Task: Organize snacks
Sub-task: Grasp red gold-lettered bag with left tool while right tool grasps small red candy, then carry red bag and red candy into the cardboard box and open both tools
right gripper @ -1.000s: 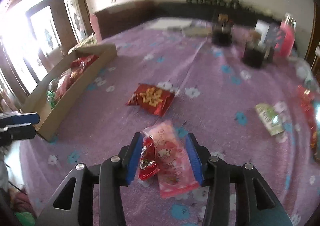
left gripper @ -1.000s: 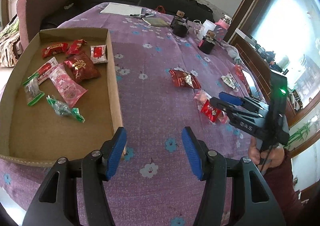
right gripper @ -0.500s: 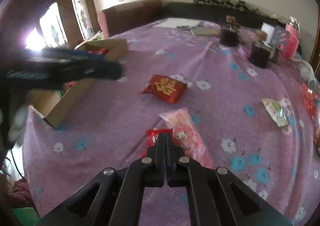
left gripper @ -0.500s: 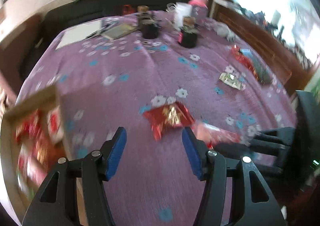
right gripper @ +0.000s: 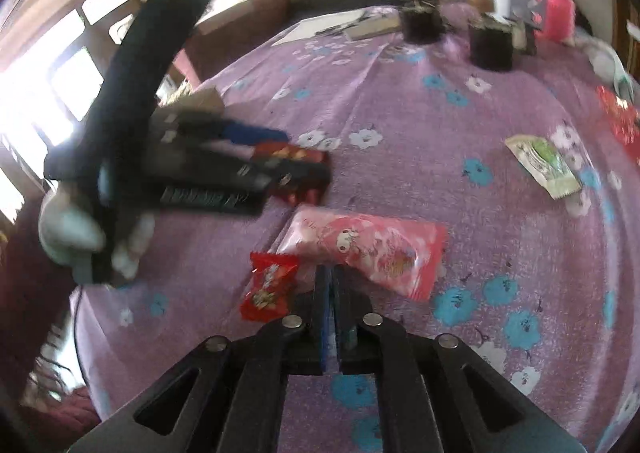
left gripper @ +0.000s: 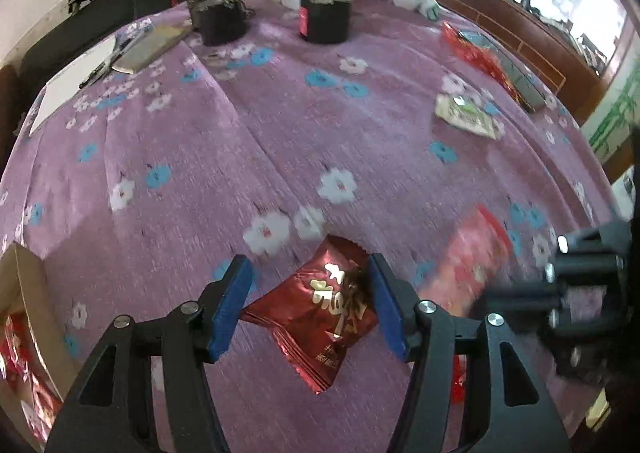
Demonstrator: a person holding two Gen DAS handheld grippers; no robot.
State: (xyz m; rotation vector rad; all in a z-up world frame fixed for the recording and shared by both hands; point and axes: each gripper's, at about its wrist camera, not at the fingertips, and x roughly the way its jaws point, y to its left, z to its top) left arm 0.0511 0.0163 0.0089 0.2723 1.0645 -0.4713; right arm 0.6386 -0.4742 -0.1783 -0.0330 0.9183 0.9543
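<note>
- I'm bringing my left tool (left gripper: 308,305) down over the dark red snack packet (left gripper: 320,313), pads spread to either side of it, the right pad at its edge, not squeezing yet.
- My right tool (right gripper: 331,285) is pressed together, pinching the near edge of the pink snack bag (right gripper: 368,245); a small red candy packet (right gripper: 270,285) is lying just beside its tip on the left.
- Both packets are lying on the purple flowered table (left gripper: 280,125), close to each other.
- The cardboard box (left gripper: 28,293) is sitting at my far left, snacks already inside.
- Step in hand, I'd say: double pickup. Next I'm needing to close left, lift both, carry toward the box.
- A green-white packet (right gripper: 544,165) is waiting farther out.
</note>
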